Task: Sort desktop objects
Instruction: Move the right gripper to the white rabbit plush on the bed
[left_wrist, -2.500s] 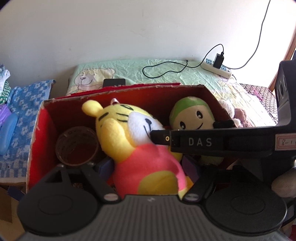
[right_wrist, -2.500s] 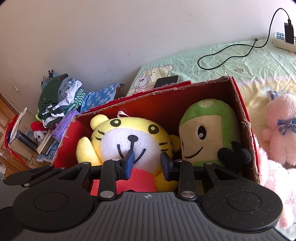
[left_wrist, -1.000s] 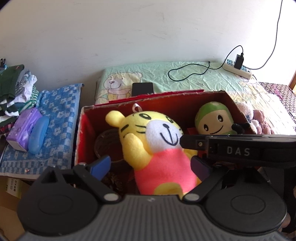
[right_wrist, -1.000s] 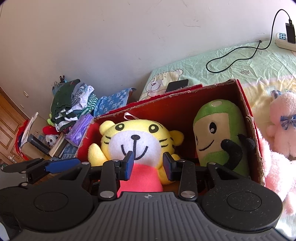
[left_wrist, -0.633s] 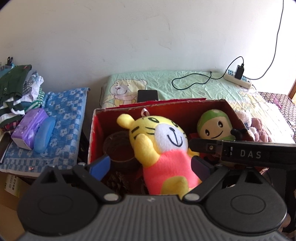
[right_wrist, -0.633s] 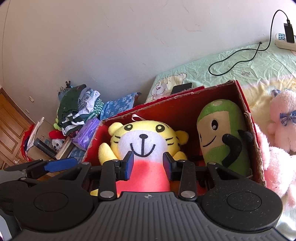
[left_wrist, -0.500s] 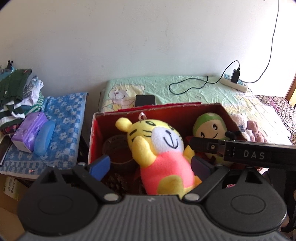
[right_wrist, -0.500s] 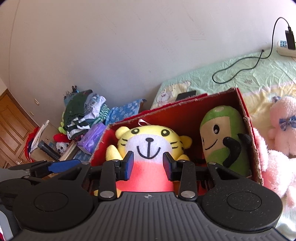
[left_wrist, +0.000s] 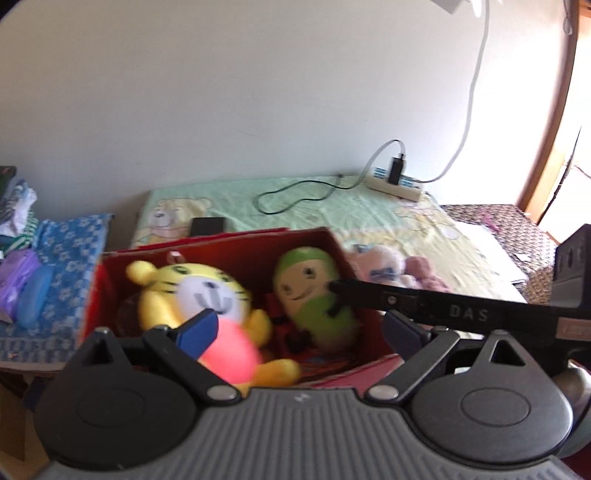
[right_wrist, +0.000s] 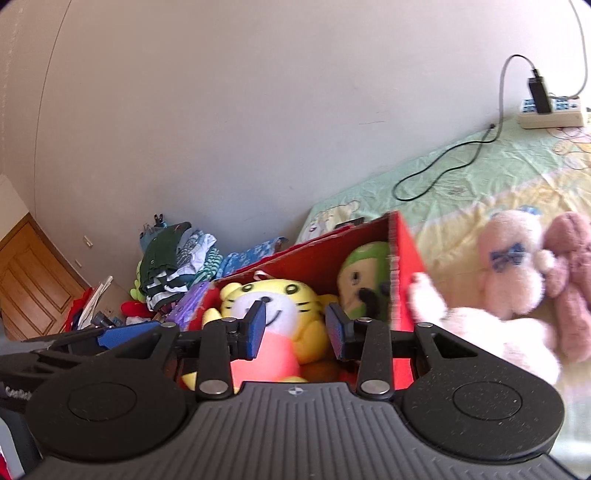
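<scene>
Two plush toys sit upright inside the red cardboard box (left_wrist: 354, 258): a yellow tiger in a pink shirt (left_wrist: 201, 295) and a green-hooded doll (left_wrist: 310, 291). Both look light, soft and squashy; the torso seems the best hold. Outside the box's right wall lie pink fluffy bears (right_wrist: 513, 266). The left gripper (left_wrist: 299, 325) is spread wide and the right gripper (right_wrist: 295, 328) half spread; both are empty.

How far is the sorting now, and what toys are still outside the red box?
Done: the tiger plush and green plush sit inside the red box. In hand: nothing; both grippers look empty. Left: the pink plush toys beside the box on the bed.
</scene>
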